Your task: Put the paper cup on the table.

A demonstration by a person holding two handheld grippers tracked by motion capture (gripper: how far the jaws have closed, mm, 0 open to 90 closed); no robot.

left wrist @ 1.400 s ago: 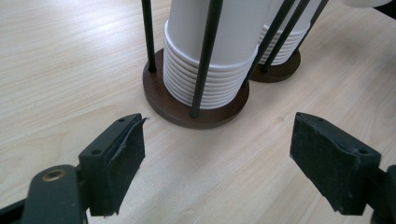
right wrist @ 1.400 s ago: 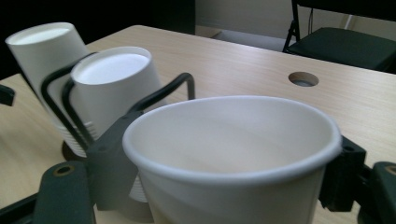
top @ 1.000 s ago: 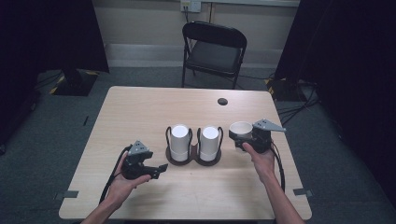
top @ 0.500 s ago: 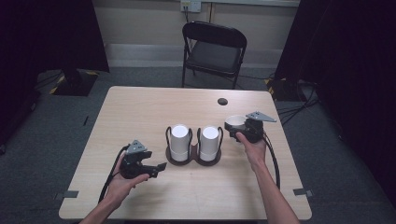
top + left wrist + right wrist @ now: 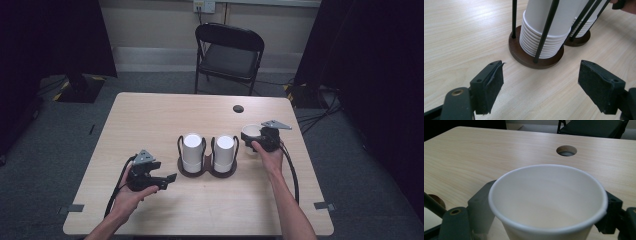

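- Paper cup (image 5: 548, 202) – single white one, upright, mouth up, sitting between the right gripper (image 5: 261, 138) jaws at the desk's (image 5: 150, 115) right side, just right of the two cup stacks.
- Handling (my read): v. light, thin wall, crushes easily, smooth so it can slip. Rolled rim is the stiffest part. Best hold = opposite sides of the wall a bit below the rim, light squeeze only.
- Right gripper state: jaws have just been opening, cup between them. One jaw on each side of the wall; can't tell from the right gripper view if the pads touch it at this point. Looks like a release/set-down, but whether the cup base rests on the desk is hidden.
- Right hand pose: forearm reaches fwd from the bottom edge, gripper roughly level, pointing twd the holder's right side.
- Left gripper (image 5: 167, 179): jaws spread wide, nothing between them. Held low over the desk near the front left, aimed at the left stack (image 5: 544, 30) in the wire holder (image 5: 535, 56), apart from it.
- Both stacks sit rim-down on brown round bases with black wire uprights around them; second stack (image 5: 224, 152) is just beside the first.
- Cable hole (image 5: 238, 108) further back on the desk, well clear; folding chair (image 5: 227, 55) behind.
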